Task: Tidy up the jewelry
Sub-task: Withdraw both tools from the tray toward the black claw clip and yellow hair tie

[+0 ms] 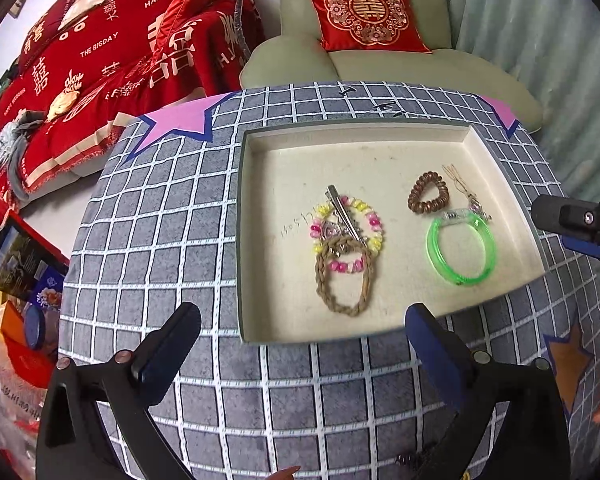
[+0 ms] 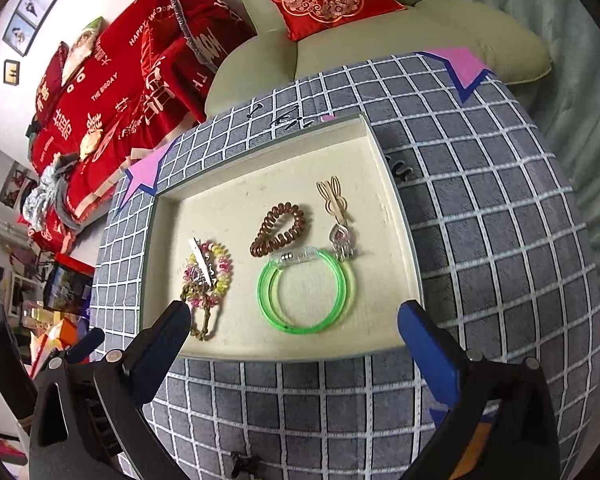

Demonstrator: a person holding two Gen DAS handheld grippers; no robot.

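Note:
A shallow cream tray (image 1: 260,240) (image 2: 396,216) lies on the checked cloth. In it are a green bangle (image 1: 460,250) (image 2: 306,292), a brown coil hair tie (image 1: 428,198) (image 2: 278,230), a gold rabbit-shaped clip with a charm (image 2: 334,204) (image 1: 466,192), a pink-yellow bead bracelet (image 1: 346,234) (image 2: 210,272) with a silver clip across it, and a braided tan cord (image 1: 346,284) (image 2: 202,316). My left gripper (image 1: 302,326) is open and empty before the tray's near edge. My right gripper (image 2: 294,326) is open and empty over the tray's near edge.
The grey checked tablecloth (image 1: 160,220) has pink star patches. A small dark clip (image 2: 398,170) lies on the cloth right of the tray, others (image 2: 284,120) behind it and one (image 2: 244,464) at the near edge. A green armchair (image 1: 380,68) and red bedding (image 1: 100,60) stand behind.

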